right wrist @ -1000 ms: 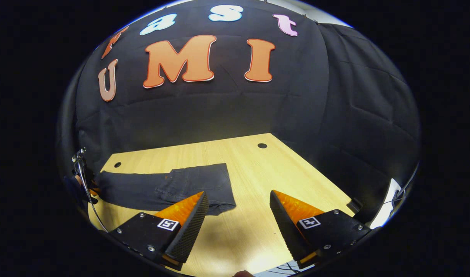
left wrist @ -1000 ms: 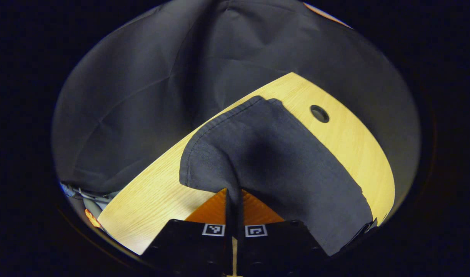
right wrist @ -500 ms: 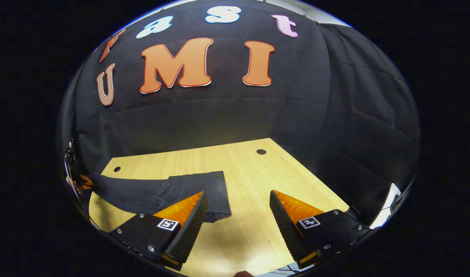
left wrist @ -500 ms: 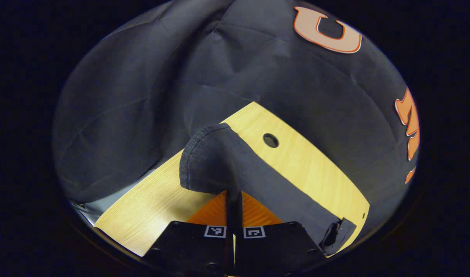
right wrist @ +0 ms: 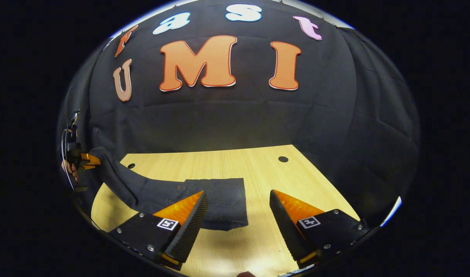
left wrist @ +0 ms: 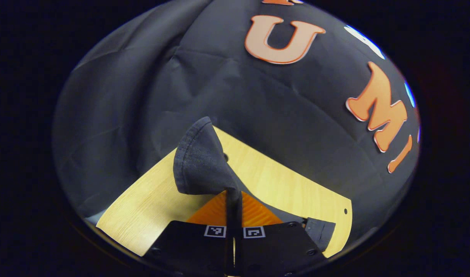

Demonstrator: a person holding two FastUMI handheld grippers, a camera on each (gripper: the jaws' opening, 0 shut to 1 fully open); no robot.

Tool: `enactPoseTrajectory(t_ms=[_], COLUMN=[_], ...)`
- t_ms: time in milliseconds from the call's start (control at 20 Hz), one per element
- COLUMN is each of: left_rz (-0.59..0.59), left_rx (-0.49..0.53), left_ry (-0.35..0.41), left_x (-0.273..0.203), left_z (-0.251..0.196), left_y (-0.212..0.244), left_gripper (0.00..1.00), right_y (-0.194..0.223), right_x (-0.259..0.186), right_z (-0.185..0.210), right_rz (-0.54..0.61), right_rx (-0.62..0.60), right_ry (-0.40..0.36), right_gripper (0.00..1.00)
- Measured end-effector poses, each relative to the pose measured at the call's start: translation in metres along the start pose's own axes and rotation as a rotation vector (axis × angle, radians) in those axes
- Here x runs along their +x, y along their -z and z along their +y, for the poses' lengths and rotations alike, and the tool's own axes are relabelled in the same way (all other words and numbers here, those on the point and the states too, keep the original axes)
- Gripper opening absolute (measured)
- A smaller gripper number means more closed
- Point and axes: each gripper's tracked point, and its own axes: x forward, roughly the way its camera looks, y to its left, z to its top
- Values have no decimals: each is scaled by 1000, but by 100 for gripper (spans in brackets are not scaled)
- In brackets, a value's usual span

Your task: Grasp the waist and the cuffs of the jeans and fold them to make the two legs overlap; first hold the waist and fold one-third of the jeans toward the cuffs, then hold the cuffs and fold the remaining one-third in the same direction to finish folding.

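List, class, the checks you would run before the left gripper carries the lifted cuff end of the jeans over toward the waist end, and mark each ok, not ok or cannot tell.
1. Left gripper shut on the jeans at the cuff end: ok, both fingers pinch the cloth.
2. Cuff end clear of the table: ok, the right gripper view shows it raised at the left edge.
3. Both cuffs held together: cannot tell, the layers bunch.
4. Waist end lying flat on the table: ok.
5. Right gripper open and off the jeans: ok, it hovers near the waist end.
6. Legs overlapping evenly: cannot tell.
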Motion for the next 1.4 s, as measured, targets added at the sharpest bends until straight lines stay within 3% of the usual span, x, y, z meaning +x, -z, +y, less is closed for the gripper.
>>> enactPoseTrajectory(t_ms=[350, 650, 1000, 1400], left_rz=[-11, 34, 124, 263], left_rx=[107, 170, 283, 520], left_ry=[151, 192, 205, 259], left_x=[-34, -39, -27, -18], left_z=[-131, -210, -276, -325], left_y=[17, 50, 115, 211], left_gripper=[2, 2, 2, 2], right_y=[-1, -7, 12, 29], right_x=[10, 15, 18, 20], right_z=[-31, -70, -116, -151], right_rz=[-17, -42, -13, 14], right_rx=[20, 44, 71, 92], right_ry=[-25, -32, -26, -5], right_gripper=[97, 97, 97, 97])
